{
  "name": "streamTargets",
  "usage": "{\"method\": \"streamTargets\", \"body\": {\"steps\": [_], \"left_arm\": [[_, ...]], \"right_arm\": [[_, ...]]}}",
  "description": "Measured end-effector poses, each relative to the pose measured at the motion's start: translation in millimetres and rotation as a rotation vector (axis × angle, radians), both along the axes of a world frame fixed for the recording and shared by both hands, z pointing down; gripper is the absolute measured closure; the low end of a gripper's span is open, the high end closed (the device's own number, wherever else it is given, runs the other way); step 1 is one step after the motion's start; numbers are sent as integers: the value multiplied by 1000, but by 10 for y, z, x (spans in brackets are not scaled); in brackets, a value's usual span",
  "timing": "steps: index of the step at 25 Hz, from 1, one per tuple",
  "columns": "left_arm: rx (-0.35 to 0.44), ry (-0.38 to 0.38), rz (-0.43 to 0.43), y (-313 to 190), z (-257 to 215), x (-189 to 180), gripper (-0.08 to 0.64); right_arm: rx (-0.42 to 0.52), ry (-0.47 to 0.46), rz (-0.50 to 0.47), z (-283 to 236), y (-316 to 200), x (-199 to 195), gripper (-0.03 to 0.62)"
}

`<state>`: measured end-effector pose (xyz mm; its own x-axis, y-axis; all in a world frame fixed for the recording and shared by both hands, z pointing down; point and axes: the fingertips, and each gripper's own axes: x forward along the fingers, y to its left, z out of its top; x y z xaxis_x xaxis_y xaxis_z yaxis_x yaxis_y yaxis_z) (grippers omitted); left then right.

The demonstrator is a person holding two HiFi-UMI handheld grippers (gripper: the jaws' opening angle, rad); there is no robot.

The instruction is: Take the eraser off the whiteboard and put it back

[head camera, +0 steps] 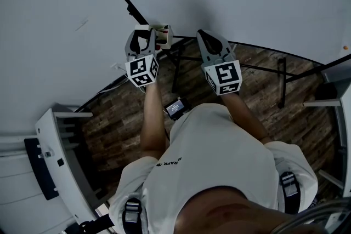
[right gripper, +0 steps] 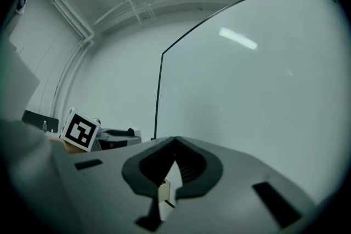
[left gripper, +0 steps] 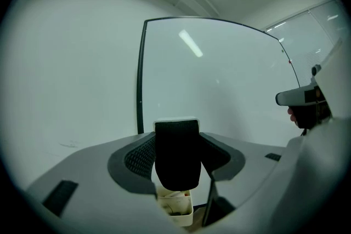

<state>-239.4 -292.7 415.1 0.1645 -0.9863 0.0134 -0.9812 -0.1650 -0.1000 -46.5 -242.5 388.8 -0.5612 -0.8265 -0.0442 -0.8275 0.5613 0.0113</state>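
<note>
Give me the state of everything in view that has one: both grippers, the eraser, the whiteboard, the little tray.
left gripper: shut on the eraser.
right gripper: jaws together, nothing between them.
eraser: clamped upright, dark felt facing the gripper's camera; contact with the board cannot be told.
whiteboard: upright, blank where visible.
tray: open-topped, small items inside.
</note>
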Motion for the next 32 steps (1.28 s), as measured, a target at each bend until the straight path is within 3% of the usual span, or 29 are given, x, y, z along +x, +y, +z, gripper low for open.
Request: {"method": "streamTargets", "body": {"steps": [16,22,32], "left_arm": [[-74,-9,-18,-263,492,-253,322],[-80,6,-18,-327,653,-357,322],[-152,33,-36,-425,1069,-502,322]], "right_arm": [[9,8,9,-23,-39,25,580],[9,14,6,-32,-35,22,580],[12,14,4,-31,-13,25,580]]}}
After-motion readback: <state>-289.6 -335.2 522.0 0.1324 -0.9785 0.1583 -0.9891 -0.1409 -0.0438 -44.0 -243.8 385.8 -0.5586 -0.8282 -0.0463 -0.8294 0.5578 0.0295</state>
